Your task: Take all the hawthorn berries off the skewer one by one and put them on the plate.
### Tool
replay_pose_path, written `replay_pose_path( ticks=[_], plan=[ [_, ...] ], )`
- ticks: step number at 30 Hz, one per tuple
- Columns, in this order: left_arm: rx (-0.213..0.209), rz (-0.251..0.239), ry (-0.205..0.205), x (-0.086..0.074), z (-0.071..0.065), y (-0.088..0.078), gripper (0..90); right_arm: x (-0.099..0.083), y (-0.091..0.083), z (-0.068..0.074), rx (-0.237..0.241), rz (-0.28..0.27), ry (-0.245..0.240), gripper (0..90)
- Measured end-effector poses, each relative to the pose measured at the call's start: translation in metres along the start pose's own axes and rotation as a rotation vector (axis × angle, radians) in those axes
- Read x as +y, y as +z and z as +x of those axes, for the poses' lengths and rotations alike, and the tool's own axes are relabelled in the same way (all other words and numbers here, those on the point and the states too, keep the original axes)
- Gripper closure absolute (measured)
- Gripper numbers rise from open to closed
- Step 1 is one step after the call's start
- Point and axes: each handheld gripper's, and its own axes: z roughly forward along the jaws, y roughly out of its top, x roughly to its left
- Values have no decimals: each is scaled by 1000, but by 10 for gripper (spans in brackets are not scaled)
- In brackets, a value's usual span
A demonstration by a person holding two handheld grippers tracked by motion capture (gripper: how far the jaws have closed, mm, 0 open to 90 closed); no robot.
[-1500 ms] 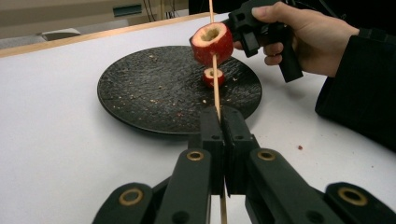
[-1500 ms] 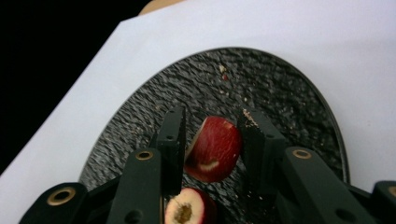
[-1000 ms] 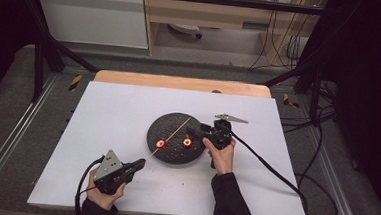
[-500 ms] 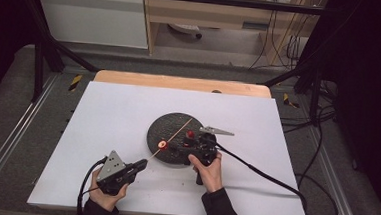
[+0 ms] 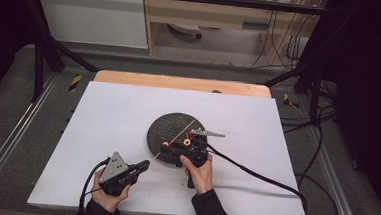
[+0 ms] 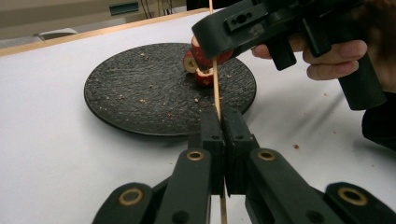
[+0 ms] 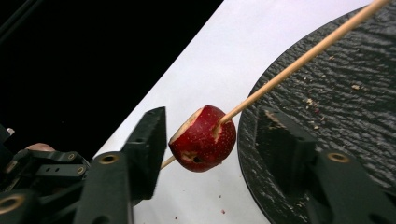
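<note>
White surface (image 5: 102, 132) carries a black plate (image 5: 164, 128) near its middle. My left tongs (image 6: 219, 126) are clenched on a skewer (image 6: 216, 88) just off the plate's near edge. On the skewer sits a red fruit (image 7: 203, 138), between my released right tongs (image 7: 210, 135), jaws clear of it.

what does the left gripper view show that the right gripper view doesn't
Left gripper view alone: the left gripper shut on the wooden skewer, the whole dark round plate, a cut red fruit piece lying on it, and a hand holding the right gripper.

Right gripper view alone: the right gripper open around a red fruit piece threaded on the skewer, jaws not touching it.

Both: skewer, plate, white table cover.
</note>
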Motion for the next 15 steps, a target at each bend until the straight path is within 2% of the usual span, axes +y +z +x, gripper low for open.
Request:
replay_pose_path(
  ticks=[5,11,15],
  plan=[
    [-2,1,2,0,-1,0,882,2,-2,0,16,-5,4,601],
    [-3,-15,3,2,-1,-3,882,8,-7,2,15,-20,2,606],
    [-3,-22,4,3,-1,-5,882,19,-14,-1,-14,-61,-2,607]
  ],
)
